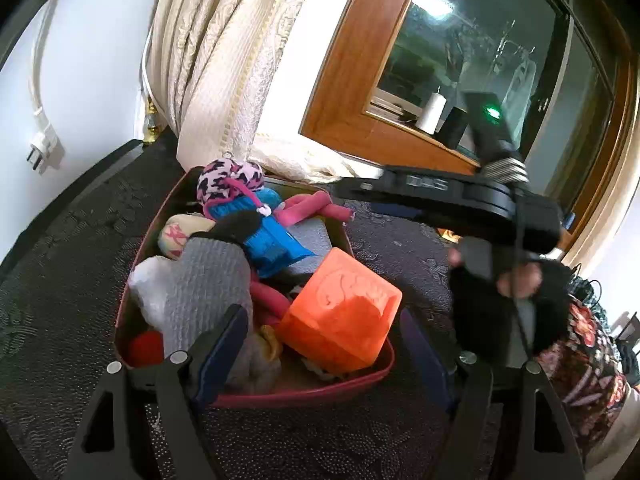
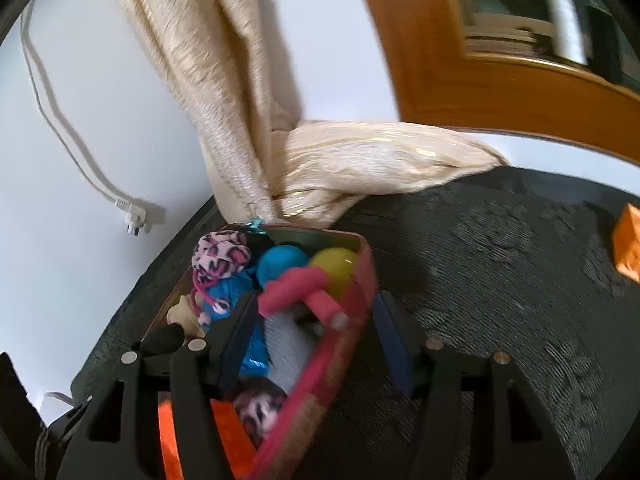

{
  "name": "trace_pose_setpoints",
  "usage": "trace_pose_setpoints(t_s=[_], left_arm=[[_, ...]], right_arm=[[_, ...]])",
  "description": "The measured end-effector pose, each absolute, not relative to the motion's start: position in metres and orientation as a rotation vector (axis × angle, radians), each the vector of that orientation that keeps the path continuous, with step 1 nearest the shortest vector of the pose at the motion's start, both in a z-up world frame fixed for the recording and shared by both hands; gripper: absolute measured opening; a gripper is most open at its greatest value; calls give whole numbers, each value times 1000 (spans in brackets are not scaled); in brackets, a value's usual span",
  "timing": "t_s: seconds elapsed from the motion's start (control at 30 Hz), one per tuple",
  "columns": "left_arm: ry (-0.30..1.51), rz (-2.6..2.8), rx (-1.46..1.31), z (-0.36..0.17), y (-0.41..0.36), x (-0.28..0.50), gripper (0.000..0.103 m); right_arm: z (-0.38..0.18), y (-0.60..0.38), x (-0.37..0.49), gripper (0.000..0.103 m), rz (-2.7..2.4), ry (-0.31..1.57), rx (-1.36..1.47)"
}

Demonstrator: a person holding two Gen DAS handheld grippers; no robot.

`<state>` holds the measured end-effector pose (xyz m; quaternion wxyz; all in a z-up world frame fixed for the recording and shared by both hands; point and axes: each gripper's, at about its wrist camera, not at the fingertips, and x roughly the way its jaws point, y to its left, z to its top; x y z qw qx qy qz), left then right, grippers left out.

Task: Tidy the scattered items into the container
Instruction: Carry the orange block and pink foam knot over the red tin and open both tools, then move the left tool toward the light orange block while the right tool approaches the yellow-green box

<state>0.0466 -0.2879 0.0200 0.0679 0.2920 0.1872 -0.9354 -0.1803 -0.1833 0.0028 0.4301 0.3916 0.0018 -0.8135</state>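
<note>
On the far left a white plug (image 1: 42, 148) hung on its cord against the wall; beside it a cream curtain (image 1: 224, 64) fell to the dark patterned table (image 1: 80, 248) and pooled behind the red bin (image 1: 304, 396). The bin stood on the table, heaped full; a grey knit piece (image 1: 208, 280) lay at its left, a pink leopard-print toy (image 1: 232, 180) and a blue knit piece (image 1: 268, 240) sat toward the back, pink foam rollers (image 1: 308, 206) draped over the far rim, and an orange cube (image 1: 344, 312) rested tilted at the right front corner, touching nothing of the tool. The left gripper (image 1: 324, 356) hovered just over the bin's near rim, fingers (image 1: 224, 344) spread wide and empty, the cube between them but free. To the right the other tool (image 1: 460, 192) reached across, held by a hand (image 1: 516, 280) in a black sleeve; behind stood a wood-framed window (image 1: 360, 80).

In the right wrist view, blurred, the right gripper (image 2: 316, 344) was likewise released and empty, straddling the bin's right wall (image 2: 344, 344); a blue ball (image 2: 280, 262) and a yellow ball (image 2: 334, 266) lay at the back of the bin; a second orange block (image 2: 628, 240) lay on the table well apart at far right.
</note>
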Motion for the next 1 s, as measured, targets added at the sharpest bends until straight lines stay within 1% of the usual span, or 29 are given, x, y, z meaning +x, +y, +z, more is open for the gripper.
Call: trace_pose_setpoints(t_s=[0.13,0.23,0.37,0.47,0.57,0.67,0.73,0.8,1.0], left_arm=[[523,-2779,904,18,-285,41,80],[518,-2776,892,23,-282,42,80],[502,-2777,849,35,-281,46,80],[506,-2762,832,42,-281,48,80],[504,-2764,829,49,-270,43,80],[452,-2797,846,56,-249,31,80],[411,-2823,869,59,-231,21,84],[363,-2856,887,63,-209,8,96],[288,-2947,955,64,-152,-30,97]], right_arm=[[0,-146,-178,65,-2035,-69,995],[3,-119,-173,65,-2057,-85,990],[3,-83,-170,70,-2101,-102,990],[0,-58,-176,71,-2141,-130,1010],[-5,-27,-188,71,-2186,-189,1043],[-10,3,-200,71,-2231,-258,1070],[-13,22,-207,72,-2259,-303,1083],[-16,43,-214,75,-2290,-348,1095],[-25,95,-231,76,-2401,-469,1138]])
